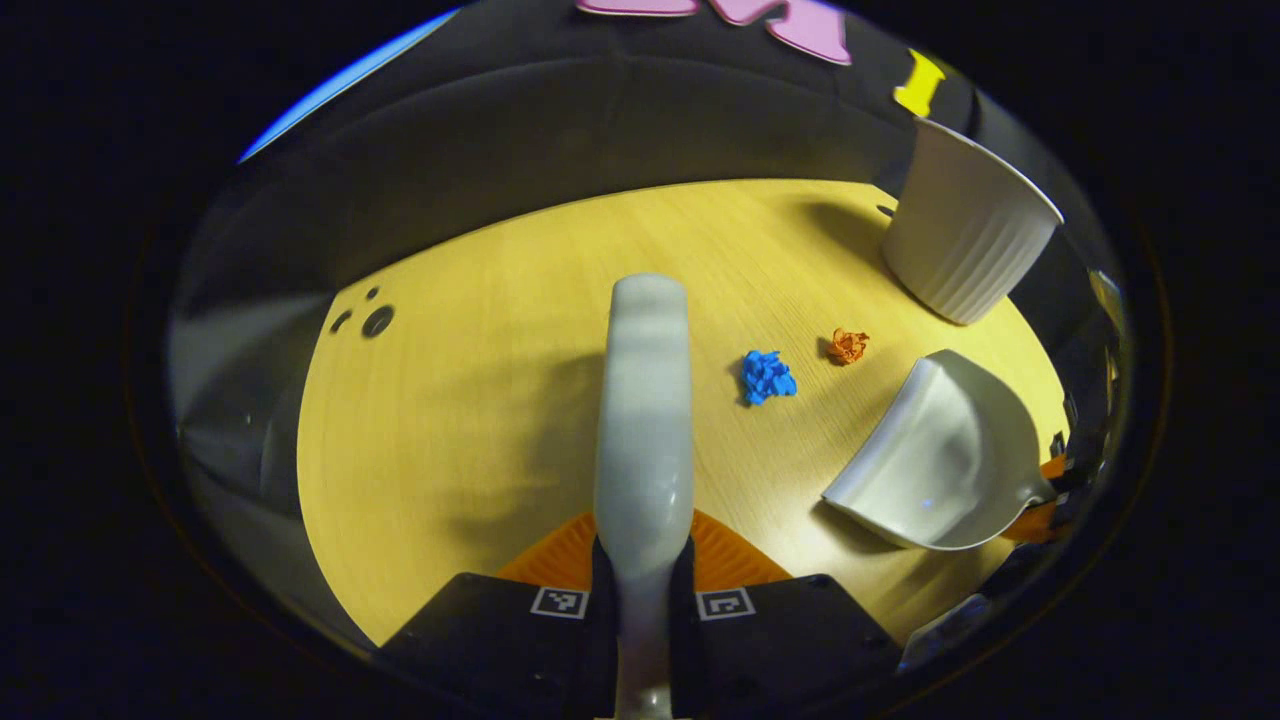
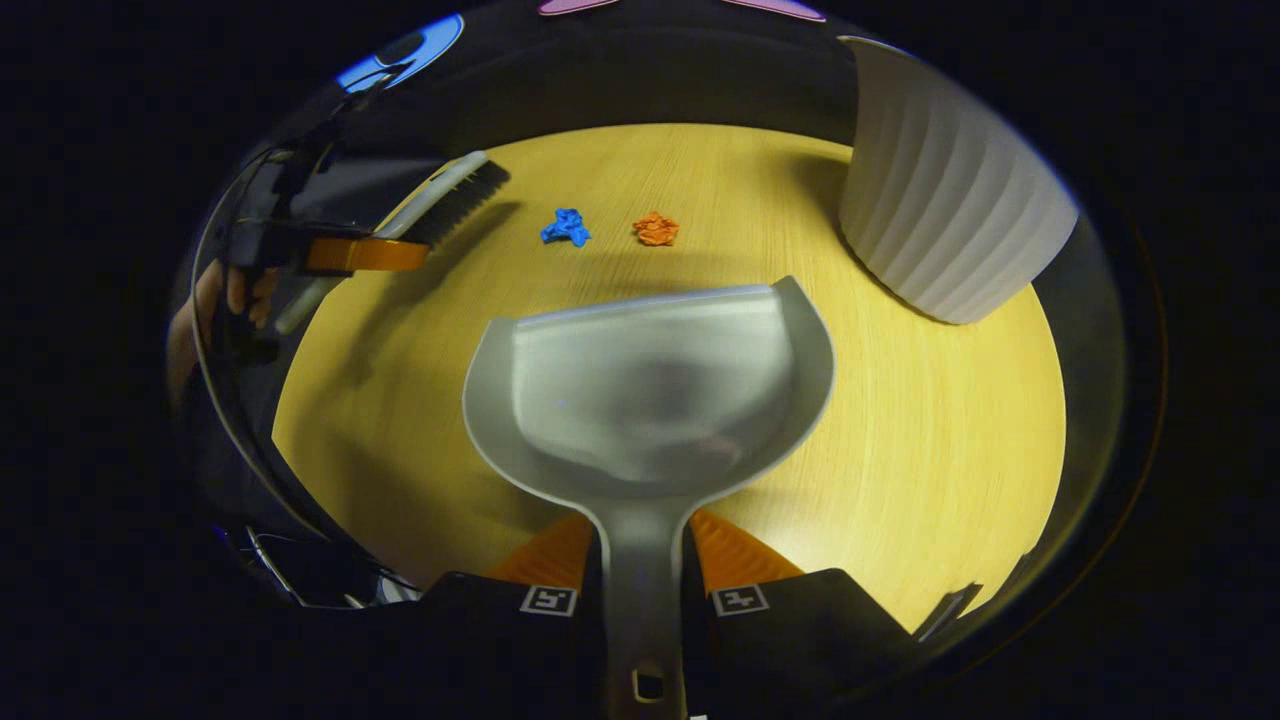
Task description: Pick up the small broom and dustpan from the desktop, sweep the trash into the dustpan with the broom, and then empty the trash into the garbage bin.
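With the left tool point(image 1: 641, 590) clamped on the small broom point(image 1: 643, 400) and the right tool point(image 2: 641, 590) on the dustpan point(image 2: 650, 390), pickup looks done; sweeping is next. Blue scrap point(image 2: 566, 226) and orange scrap point(image 2: 656, 229) lie mid-bench point(image 2: 950, 450), ahead of the dustpan's lip, open wood around them; garbage bin point(image 2: 940, 210) stands near the far right edge.

The desktop point(image 1: 480, 420) is pale yellow wood grain; on it lie a bright blue paper scrap point(image 1: 767, 377) and, at its two o'clock, an orange scrap point(image 1: 848, 346). The dustpan point(image 2: 650, 390) is plain grey, the broom point(image 2: 462, 197) white-backed with black bristles, the garbage bin point(image 1: 965, 235) white with vertical ribs.
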### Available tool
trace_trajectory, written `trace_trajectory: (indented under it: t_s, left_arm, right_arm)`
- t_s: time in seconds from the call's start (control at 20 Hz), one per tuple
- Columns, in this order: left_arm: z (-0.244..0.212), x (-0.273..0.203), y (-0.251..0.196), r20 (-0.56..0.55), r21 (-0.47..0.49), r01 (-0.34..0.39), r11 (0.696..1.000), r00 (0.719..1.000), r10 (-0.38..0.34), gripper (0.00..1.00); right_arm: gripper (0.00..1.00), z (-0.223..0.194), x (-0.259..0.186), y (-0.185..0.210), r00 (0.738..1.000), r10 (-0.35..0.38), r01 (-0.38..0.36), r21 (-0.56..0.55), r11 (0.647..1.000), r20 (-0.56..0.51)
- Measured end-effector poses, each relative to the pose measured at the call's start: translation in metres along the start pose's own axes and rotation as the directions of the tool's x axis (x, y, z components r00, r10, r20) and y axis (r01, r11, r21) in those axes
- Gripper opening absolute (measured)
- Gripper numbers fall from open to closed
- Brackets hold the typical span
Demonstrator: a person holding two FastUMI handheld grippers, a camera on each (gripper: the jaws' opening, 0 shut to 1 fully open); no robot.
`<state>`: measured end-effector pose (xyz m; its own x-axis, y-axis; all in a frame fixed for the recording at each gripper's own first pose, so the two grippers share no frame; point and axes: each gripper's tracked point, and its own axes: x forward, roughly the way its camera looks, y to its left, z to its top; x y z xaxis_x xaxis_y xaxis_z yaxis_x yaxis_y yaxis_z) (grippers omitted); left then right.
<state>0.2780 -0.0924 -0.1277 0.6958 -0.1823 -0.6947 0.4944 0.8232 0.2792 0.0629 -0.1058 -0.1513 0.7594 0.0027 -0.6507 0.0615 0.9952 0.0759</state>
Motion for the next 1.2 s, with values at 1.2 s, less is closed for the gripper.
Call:
trace_trajectory:
  t_s: [1.2]
  left_arm:
    - [0.007, 0.029, -0.17, -0.338, 0.516, 0.552, 0.654, 0.834, -0.437, 0.25]
  right_arm:
    - [0.34, -0.02, -0.021, -0.011, 0.999, 0.033, -0.039, -0.191, 0.981, -0.039]
